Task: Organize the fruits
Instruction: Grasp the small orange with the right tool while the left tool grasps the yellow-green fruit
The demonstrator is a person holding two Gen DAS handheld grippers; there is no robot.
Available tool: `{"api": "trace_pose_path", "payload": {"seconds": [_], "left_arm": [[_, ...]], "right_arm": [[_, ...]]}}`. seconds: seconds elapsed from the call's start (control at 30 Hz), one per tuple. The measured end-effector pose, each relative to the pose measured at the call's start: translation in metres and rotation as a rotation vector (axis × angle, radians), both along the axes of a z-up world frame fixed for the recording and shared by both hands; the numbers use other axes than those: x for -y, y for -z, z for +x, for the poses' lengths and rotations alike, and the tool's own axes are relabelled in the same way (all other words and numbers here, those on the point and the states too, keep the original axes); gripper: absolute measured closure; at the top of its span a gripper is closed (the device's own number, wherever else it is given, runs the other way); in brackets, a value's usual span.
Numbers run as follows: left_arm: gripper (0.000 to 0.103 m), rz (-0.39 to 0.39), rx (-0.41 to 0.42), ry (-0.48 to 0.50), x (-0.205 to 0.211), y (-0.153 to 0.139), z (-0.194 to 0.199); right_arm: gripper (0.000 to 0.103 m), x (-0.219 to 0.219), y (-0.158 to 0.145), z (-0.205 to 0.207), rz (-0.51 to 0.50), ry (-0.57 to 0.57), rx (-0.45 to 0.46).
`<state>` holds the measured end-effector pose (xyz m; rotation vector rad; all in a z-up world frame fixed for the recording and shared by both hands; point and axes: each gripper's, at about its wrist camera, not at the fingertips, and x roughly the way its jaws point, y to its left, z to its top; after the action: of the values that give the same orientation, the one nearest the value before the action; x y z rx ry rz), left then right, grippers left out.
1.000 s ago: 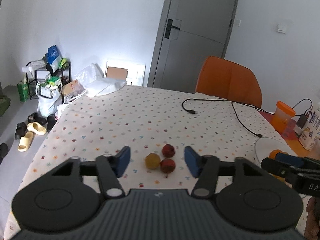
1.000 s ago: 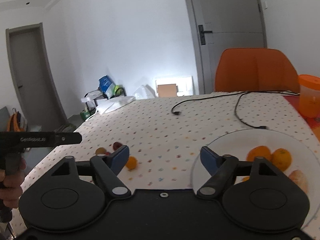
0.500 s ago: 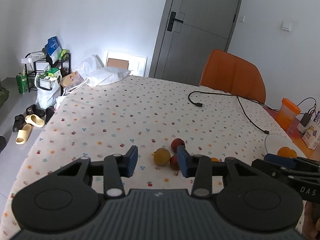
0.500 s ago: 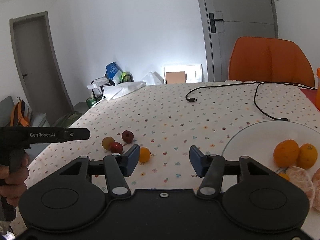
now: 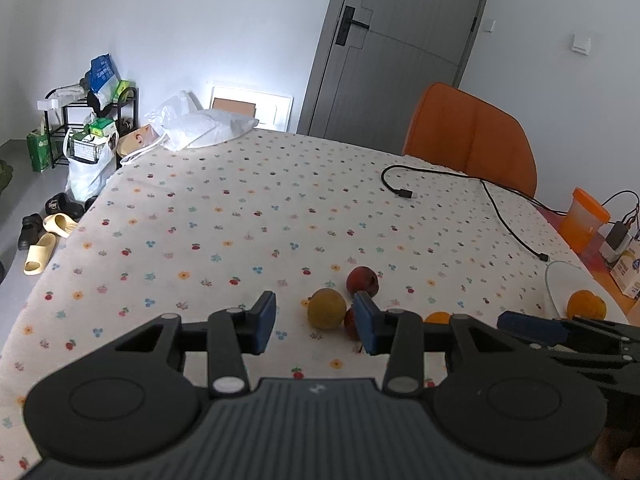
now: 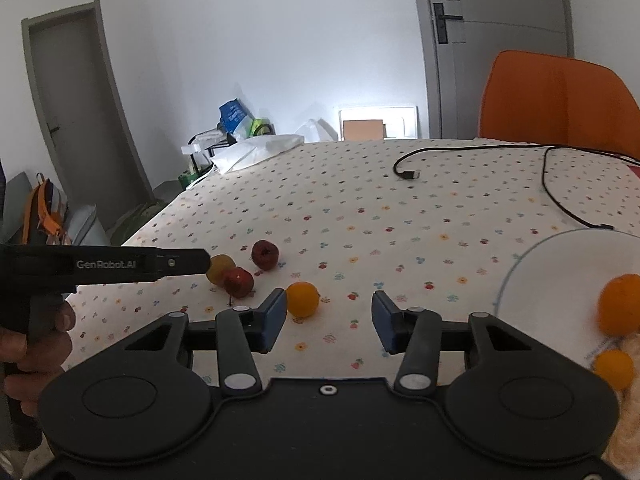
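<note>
Spread with a flower-print cloth, the table (image 5: 248, 216) fills both wrist views, a black cable (image 5: 496, 204) and an orange chair (image 5: 472, 136) far beyond the fingers. Just ahead of the left gripper (image 5: 315, 322), whose jaws stand apart and empty after closing, lie a yellow fruit (image 5: 327, 308) and two red fruits (image 5: 362, 281) by its right finger. The right gripper (image 6: 329, 322), jaws apart, empty and just closing, has a small orange (image 6: 303, 299) off its left fingertip and the white plate (image 6: 560, 264) of oranges to its right.
</note>
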<state>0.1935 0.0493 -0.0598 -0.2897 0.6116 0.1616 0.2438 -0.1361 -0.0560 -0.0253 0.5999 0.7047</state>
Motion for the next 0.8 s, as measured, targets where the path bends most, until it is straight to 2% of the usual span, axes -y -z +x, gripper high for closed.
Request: {"api": "trace_pose_path", "payload": {"seconds": [0.2, 0.4, 0.5, 0.6, 0.67, 0.8], "left_arm": [[0.066, -0.017, -0.022, 0.016, -0.002, 0.005, 0.010], [0.069, -0.044, -0.038, 0.026, -0.006, 0.010, 0.019], [0.080, -0.076, -0.040, 0.050, -0.005, 0.013, 0.020], [0.080, -0.066, -0.038, 0.039, -0.004, 0.011, 0.017], [0.080, -0.065, -0.032, 0.037, -0.004, 0.008, 0.015], [0.080, -0.052, -0.015, 0.031, -0.001, 0.001, 0.009]], "right_arm": [[0.061, -0.013, 0.004, 0.008, -0.012, -0.027, -0.019], [0.062, -0.025, 0.005, 0.013, -0.020, -0.047, -0.030], [0.062, -0.030, 0.008, 0.015, -0.022, -0.054, -0.039], [0.063, -0.033, 0.012, 0.016, -0.029, -0.060, -0.049], [0.080, -0.033, 0.013, 0.016, -0.030, -0.063, -0.059], [0.081, -0.030, 0.011, 0.014, -0.021, -0.063, -0.053]]}}
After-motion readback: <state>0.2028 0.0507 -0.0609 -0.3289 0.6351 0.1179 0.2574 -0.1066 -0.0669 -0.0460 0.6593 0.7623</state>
